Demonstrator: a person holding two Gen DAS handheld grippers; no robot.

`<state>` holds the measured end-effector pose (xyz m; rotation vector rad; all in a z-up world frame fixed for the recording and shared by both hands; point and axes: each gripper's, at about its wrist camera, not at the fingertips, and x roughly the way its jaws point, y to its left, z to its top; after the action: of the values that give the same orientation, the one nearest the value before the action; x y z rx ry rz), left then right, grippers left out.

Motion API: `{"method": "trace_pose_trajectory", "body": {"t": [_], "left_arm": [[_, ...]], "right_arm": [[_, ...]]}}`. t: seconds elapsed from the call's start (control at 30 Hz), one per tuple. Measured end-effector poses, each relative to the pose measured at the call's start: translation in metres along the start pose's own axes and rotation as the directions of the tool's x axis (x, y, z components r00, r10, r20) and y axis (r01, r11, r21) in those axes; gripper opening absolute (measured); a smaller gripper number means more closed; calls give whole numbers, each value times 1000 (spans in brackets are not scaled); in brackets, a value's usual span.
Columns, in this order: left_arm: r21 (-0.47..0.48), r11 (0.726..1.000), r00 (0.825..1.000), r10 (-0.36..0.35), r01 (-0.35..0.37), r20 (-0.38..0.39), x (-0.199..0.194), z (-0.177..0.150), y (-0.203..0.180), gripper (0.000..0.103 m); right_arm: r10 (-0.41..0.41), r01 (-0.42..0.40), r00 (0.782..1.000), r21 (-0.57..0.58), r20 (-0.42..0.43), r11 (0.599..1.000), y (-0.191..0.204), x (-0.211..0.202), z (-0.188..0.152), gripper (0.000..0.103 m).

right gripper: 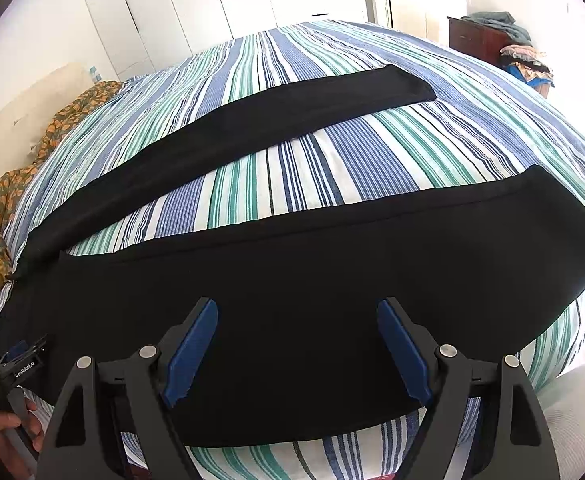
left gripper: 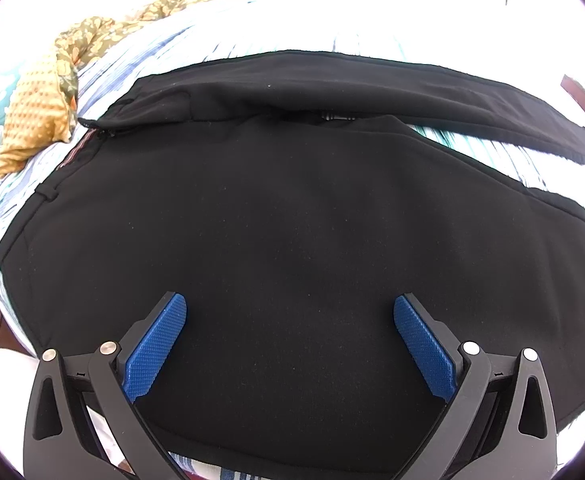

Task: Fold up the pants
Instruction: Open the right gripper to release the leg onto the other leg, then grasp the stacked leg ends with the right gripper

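Note:
Black pants [left gripper: 276, 216] lie flat on a striped bed, legs spread apart in a V. In the left wrist view the waistband is at the left and the far leg [left gripper: 432, 104] runs to the right. My left gripper [left gripper: 290, 308] is open and empty, hovering over the near leg's upper part. In the right wrist view the near leg [right gripper: 312, 272] fills the foreground and the far leg [right gripper: 252, 128] stretches behind. My right gripper [right gripper: 297, 312] is open and empty above the near leg. The left gripper's body [right gripper: 20, 368] shows at the lower left there.
The striped blue, green and white bedsheet [right gripper: 352, 152] covers the bed. Yellow and floral fabric [left gripper: 40, 116] lies bunched at the bed's left side. A dark wooden dresser with clothes [right gripper: 504, 44] stands at the far right. White wardrobe doors [right gripper: 212, 8] line the back wall.

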<state>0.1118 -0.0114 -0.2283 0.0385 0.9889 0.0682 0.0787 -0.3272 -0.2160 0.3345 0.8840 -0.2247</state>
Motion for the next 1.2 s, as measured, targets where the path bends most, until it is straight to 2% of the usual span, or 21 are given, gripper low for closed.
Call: {"method": "trace_pose_trajectory", "body": {"t": [0.2,0.33,0.43,0.57,0.63,0.7,0.8,0.9,0.93,0.97,1.03,1.1,1.13,1.2], "left_arm": [[10,1000,1000,1,-1,3,-1,0,0,103],[7,1000,1000,2,-2,-23,-6,7,1,102],[3,999,999,-34,34,-25,-13,19,3,102],[39,999,997,-24,21,67,-19,59,15,102],[24,1000,994,-8,6,107,-12,84,27,102],[-16,1000,992,18,-17,124,3,110,43,102],[-99,991,985,107,-95,134,32,135,74,102],[-200,969,985,159,-142,68,68,137,110,102],[-233,966,991,129,-116,43,79,132,121,103],[-274,960,998,62,-52,31,89,125,130,103],[-335,942,999,-10,28,53,95,112,142,103],[-346,937,996,-30,56,80,95,108,146,103],[-345,937,997,-31,56,77,95,107,145,103],[-339,940,996,-24,50,81,94,105,140,103]], "right_arm": [[-62,61,998,80,3,995,-23,-1,2,82],[-76,75,997,103,5,992,-29,0,3,82],[-77,74,997,98,23,992,-27,-4,4,82],[-73,62,996,169,57,984,-41,-15,10,82],[-81,66,994,182,78,981,-43,-20,25,82],[-58,45,994,137,95,990,-30,-16,52,82],[66,-69,995,39,81,997,15,9,106,82],[218,-216,976,-74,18,974,78,50,155,82],[248,-246,969,-124,2,961,97,66,168,82],[274,-274,961,-170,-21,947,114,84,178,82],[311,-323,946,-225,-88,919,133,127,193,82],[298,-340,935,-253,-191,906,127,173,201,82],[258,-311,942,-263,-216,913,115,192,204,81],[162,-217,964,-273,-209,937,72,214,212,78]]}}
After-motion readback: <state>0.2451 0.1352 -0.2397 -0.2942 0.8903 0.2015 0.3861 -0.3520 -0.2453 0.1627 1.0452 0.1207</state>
